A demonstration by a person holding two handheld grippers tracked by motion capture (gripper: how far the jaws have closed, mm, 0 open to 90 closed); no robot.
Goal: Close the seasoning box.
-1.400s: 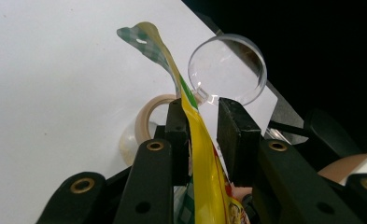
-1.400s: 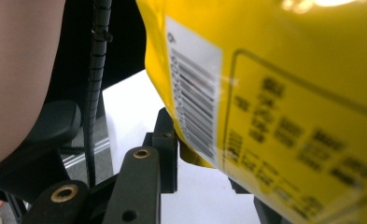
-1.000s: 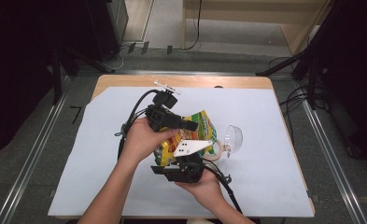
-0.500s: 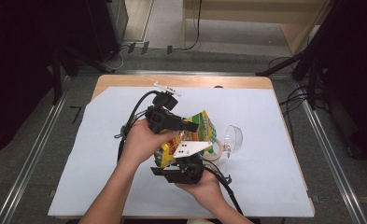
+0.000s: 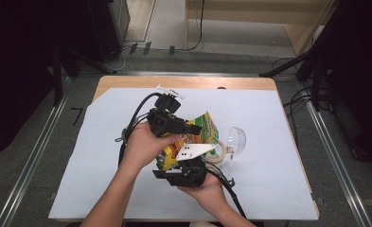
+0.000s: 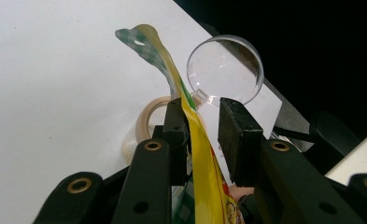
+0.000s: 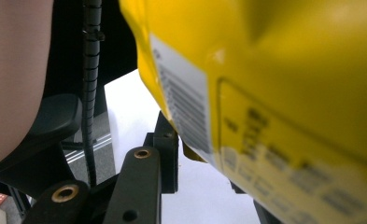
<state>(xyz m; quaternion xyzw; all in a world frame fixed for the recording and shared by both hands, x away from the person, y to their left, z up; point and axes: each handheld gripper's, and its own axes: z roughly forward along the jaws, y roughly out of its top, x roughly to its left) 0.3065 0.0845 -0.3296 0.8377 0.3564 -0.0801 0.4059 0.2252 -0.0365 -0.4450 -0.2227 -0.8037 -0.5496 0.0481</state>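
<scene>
A white sheet covers the wooden surface (image 5: 127, 82), where a tape roll (image 5: 217, 153) and a clear bowl (image 5: 236, 140) lie just right of the hands. Above the middle of the sheet, the left gripper (image 6: 204, 128) stands partly open around the top edge of a yellow bag (image 5: 200, 135); one pad touches the film and the other stands clear of it. The right gripper (image 5: 186, 168) sits below the bag, which fills its jaws, but whether the pads press on it I cannot tell.
</scene>
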